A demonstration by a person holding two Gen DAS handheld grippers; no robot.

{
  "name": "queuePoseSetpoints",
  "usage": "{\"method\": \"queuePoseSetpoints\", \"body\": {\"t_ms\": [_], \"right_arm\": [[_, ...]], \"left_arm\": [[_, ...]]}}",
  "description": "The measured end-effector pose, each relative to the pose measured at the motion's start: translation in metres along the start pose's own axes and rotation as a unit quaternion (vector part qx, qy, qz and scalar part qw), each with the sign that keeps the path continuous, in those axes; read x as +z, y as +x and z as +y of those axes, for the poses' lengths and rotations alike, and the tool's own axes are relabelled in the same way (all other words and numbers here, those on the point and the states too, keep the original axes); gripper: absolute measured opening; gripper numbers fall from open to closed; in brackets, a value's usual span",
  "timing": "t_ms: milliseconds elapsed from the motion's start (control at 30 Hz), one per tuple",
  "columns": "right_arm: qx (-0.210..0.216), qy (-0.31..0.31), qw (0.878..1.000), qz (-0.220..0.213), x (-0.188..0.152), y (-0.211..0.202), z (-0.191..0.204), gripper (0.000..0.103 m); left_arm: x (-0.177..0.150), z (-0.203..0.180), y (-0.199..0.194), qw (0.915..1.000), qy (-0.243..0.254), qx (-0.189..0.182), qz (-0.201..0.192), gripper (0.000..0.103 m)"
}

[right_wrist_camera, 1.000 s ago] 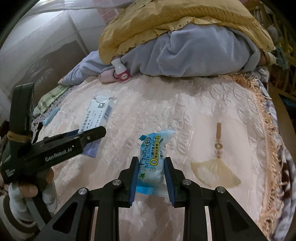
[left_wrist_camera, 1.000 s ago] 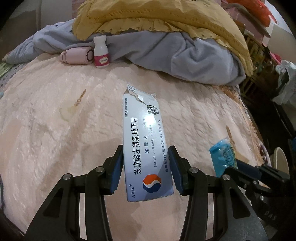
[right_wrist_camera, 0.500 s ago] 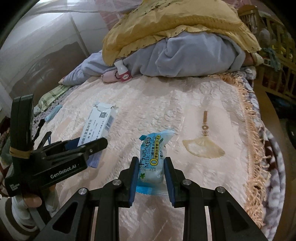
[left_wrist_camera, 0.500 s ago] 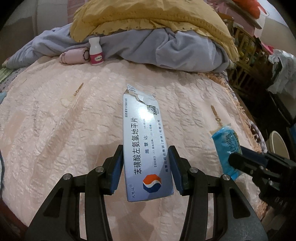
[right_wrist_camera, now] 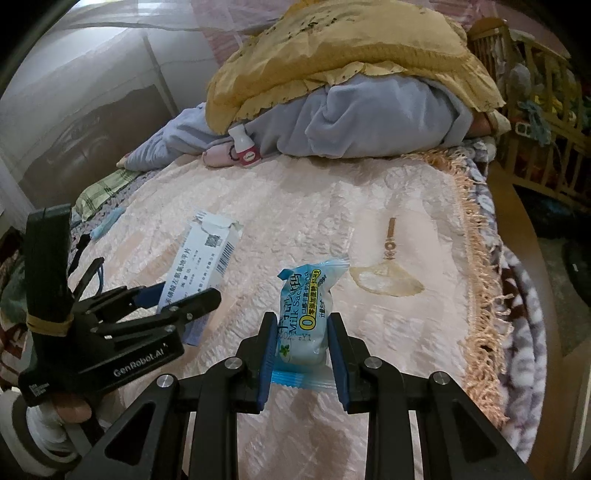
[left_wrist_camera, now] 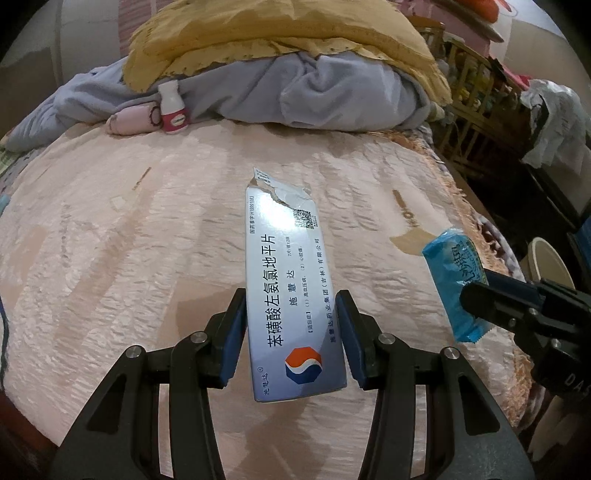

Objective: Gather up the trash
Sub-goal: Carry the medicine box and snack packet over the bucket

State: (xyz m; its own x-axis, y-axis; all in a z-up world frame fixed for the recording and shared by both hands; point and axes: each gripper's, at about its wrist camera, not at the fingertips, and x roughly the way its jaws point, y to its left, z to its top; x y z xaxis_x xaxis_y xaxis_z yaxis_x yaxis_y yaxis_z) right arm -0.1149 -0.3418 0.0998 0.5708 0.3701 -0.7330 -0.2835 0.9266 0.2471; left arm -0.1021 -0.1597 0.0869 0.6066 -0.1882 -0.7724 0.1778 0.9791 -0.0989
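The left gripper (left_wrist_camera: 291, 334) is clamped on a flat white medicine box (left_wrist_camera: 286, 280), its blue pads pressing the two long edges near the end that bears a red and blue emblem. The box sticks out forward from between the fingers, its torn far end raised above the pink bedspread (left_wrist_camera: 129, 240) rather than lying on it. The opening is only as wide as the box itself.

The right gripper (right_wrist_camera: 303, 356) is almost closed, squeezing a light blue snack wrapper (right_wrist_camera: 306, 314) between its pads. The wrapper stands up out of the fingers, its crimped lower edge hanging just below them and its top end pointing away over the bedspread. In the left wrist view that same wrapper appears at the right, held just beside the box but not touching it; in the right wrist view the left gripper with the box sits to the left of the wrapper, and part of the person's hand (right_wrist_camera: 70, 408) shows beneath it.

At the far side of the bed, a small white bottle with a pink label (left_wrist_camera: 171, 107) stands against a grey blanket (left_wrist_camera: 295, 92), which lies under a yellow quilt (left_wrist_camera: 277, 33). It is well apart from both grippers.
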Motion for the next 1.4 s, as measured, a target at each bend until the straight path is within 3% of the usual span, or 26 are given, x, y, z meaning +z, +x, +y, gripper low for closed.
{"method": "queuePoseSetpoints", "body": {"t_ms": [633, 1400], "right_arm": [[-0.054, 0.051, 0.997, -0.037, -0.026, -0.071, -0.068, 0.026], [-0.144, 0.134, 0.978, -0.069, -0.064, -0.155, -0.183, 0.026]], "left_arm": [[0.006, -0.106, -0.001, 0.9961, 0.069, -0.056, -0.001, 0.045], [0.017, -0.246, 0.011, 0.979, 0.16, -0.126, 0.001, 0.045]]}}
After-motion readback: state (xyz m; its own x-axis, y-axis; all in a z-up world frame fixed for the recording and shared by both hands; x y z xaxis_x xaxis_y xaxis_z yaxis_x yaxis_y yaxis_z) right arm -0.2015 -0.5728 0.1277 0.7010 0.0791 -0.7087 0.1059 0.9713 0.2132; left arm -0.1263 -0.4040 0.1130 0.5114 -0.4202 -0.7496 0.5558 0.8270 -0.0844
